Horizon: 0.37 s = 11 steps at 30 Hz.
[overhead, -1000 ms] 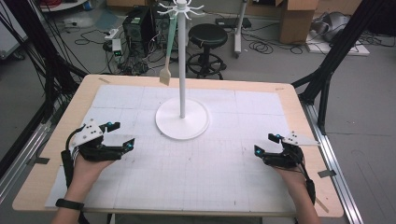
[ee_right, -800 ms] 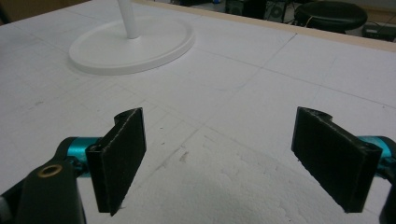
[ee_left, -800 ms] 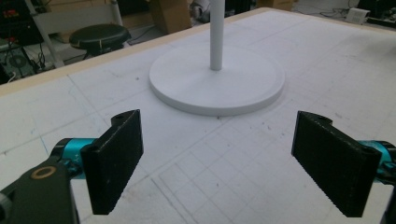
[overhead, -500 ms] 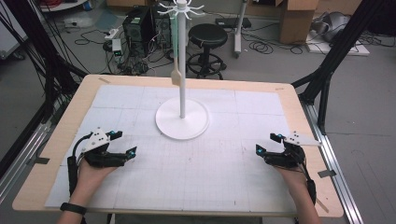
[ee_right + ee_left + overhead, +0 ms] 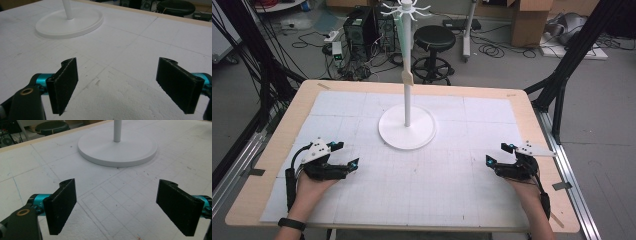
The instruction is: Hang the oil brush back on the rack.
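White round-based metal stand (image 5: 407, 126) sits mid-worktop (image 5: 452, 180); left tongs (image 5: 344, 155) and right tongs (image 5: 498, 154) rest near it, both spread wide, gripping nothing.

The high view looks forward and down from above the person's edge of the desk (image 5: 272, 150), taking in its whole top and the floor past the far edge. Each gripper view sits low, close over the desk, facing the far edge between its own jaws. All three share the white stand (image 5: 407, 127) (image 5: 117, 147) (image 5: 70, 23).
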Tool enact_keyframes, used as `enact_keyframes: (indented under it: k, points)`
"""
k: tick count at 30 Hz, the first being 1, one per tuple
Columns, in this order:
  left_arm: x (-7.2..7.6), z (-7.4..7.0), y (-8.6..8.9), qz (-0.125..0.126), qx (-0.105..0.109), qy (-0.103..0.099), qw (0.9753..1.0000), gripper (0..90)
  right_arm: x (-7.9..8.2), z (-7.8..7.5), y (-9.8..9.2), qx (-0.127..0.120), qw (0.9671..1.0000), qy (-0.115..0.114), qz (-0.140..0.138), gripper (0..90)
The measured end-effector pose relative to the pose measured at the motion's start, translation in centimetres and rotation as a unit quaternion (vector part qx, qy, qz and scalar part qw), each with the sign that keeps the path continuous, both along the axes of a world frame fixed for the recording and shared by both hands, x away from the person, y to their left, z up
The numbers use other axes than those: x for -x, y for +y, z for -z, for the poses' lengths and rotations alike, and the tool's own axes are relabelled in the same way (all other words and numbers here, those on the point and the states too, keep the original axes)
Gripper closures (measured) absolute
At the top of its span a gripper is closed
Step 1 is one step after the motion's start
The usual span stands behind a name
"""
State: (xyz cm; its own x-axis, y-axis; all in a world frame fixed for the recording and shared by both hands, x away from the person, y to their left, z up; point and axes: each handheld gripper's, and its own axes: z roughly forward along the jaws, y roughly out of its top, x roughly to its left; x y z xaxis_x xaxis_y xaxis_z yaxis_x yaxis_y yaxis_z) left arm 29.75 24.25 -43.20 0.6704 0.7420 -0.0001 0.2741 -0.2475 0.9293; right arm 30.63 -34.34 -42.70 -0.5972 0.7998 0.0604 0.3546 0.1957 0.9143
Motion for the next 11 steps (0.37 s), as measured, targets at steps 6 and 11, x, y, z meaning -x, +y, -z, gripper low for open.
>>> enact_keyframes:
  k: [6, 11]
  points:
    - [0.06, 0.09, -0.34, 0.002, -0.007, 0.003, 1.0000, 17.2, 0.08, -0.08, -0.04, -0.003, 1.0000, -0.001, 0.000, 17.3]
    - [-0.01, 0.13, -0.20, -0.003, -0.008, 0.006, 0.9999, 17.2, 0.00, -0.03, -0.03, -0.004, 1.0000, 0.000, 0.001, 17.3]
